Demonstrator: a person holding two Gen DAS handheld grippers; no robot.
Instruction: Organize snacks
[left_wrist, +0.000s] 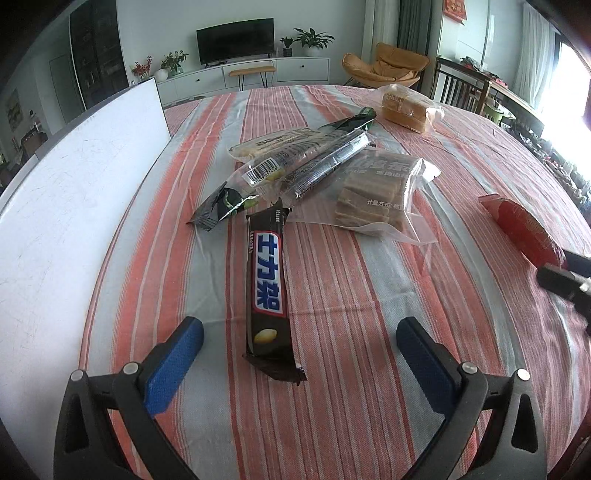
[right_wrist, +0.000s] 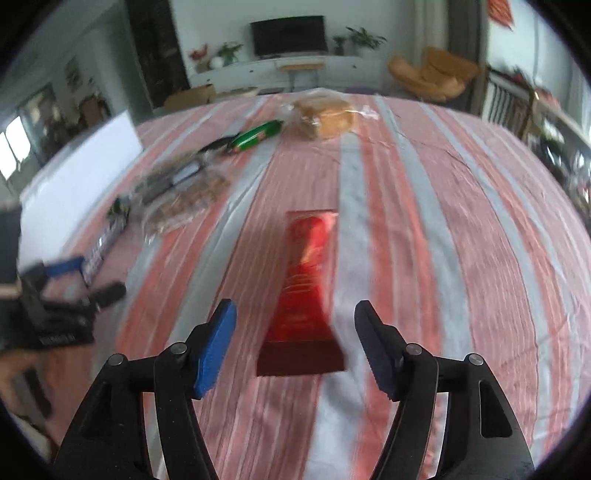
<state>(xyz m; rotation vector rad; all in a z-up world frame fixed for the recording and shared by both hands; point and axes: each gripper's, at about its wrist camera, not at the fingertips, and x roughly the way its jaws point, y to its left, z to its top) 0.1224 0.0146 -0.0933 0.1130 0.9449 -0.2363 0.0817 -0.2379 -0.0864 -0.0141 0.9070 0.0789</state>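
Right gripper (right_wrist: 295, 343): yours, jaws apart, empty; red snack packet (right_wrist: 308, 288) lies lengthwise between them, straight ahead, nearer than left gripper (left_wrist: 299, 347).

The whole right wrist view is smeared, so the print on the red packet (right_wrist: 308, 284) at centre frame can't be read. At its left edge the left hand-held gripper (right_wrist: 64, 280) is a dark blur, cut off by the frame, its jaws impossible to judge there. The pile of snacks (right_wrist: 177, 195) at upper left melts together. In the left wrist view the right hand-held gripper (left_wrist: 569, 280) is clipped by the right edge, only a dark tip showing, covering the near end of the red packet (left_wrist: 521, 229). The white board (left_wrist: 74, 206) runs off the left edge.
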